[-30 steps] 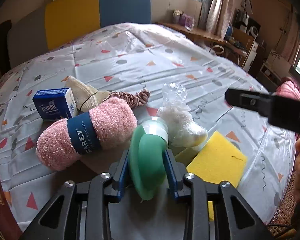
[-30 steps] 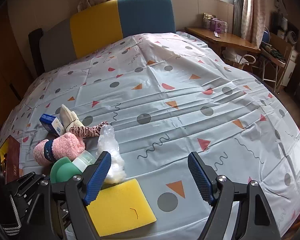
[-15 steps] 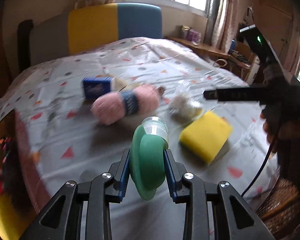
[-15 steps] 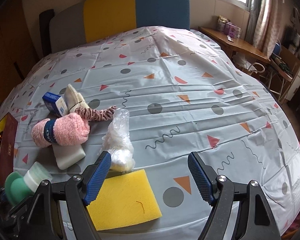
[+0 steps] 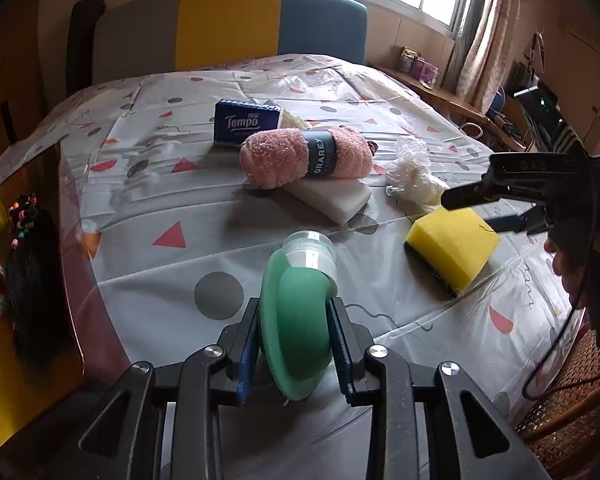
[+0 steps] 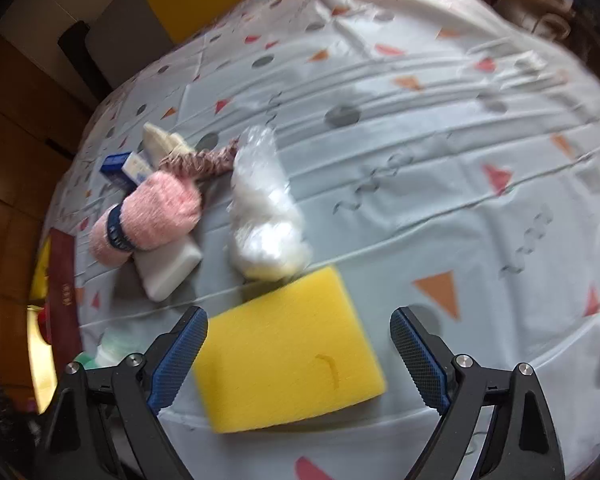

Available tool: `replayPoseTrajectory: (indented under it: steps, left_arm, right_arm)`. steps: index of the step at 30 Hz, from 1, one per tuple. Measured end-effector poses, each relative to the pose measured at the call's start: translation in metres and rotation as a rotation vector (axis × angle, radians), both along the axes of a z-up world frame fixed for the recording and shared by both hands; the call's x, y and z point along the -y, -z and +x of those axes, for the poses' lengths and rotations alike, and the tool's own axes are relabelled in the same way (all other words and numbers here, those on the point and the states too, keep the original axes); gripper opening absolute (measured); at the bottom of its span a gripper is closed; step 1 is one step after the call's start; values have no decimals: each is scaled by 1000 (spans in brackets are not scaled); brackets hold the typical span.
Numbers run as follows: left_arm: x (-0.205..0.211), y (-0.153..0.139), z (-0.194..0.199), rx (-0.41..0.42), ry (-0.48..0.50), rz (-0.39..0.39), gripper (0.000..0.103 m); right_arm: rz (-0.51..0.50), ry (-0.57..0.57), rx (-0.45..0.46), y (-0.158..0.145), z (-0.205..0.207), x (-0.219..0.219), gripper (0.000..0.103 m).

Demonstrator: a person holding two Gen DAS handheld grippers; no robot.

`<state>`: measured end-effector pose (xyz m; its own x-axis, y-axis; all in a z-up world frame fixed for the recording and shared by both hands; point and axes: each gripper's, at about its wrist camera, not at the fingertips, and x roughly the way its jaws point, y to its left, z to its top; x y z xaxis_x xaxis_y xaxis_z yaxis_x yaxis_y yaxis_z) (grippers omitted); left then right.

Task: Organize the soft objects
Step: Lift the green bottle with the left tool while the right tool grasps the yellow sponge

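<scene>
The left tongs (image 5: 296, 340) are clenched on a soft green silicone bottle (image 5: 296, 320) with a clear cap, held above the patterned counter (image 5: 148, 272), probably to carry it away from the other soft things. The right tongs (image 6: 298, 354) are released, their blue pads straddling the yellow sponge (image 6: 288, 356) that lies directly between and just ahead of them, seemingly lined up for a grab. Only the left view shows the sponge's dark underside and the Tempo tissue pack (image 5: 248, 123) beyond the pink rolled cloth (image 5: 305, 157); only the right view shows the striped scrunchie (image 6: 204, 159) behind that roll.
</scene>
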<state>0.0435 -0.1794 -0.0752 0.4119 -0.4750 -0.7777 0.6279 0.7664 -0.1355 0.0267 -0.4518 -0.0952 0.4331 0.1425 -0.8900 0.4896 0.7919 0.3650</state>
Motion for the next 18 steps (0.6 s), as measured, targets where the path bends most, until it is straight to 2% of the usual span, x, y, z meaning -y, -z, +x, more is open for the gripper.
replayPoseTrajectory:
  steps: [2, 6, 8, 15, 18]
  left_arm:
    - [0, -1, 0, -3, -2, 0, 33]
    - [0, -1, -1, 1, -4, 2, 33]
    - [0, 0, 0, -1, -5, 0, 33]
    - [-2, 1, 0, -6, -12, -10, 33]
    - [-3, 0, 2, -18, -13, -16, 33]
  right_arm:
    - [36, -28, -2, 2, 1, -7, 93]
    - [47, -175, 2, 4, 11, -36, 96]
    - [16, -255, -10, 5, 15, -54, 103]
    - [-158, -394, -2, 0, 18, -85, 103]
    - [-131, -498, 22, -4, 18, -101, 103]
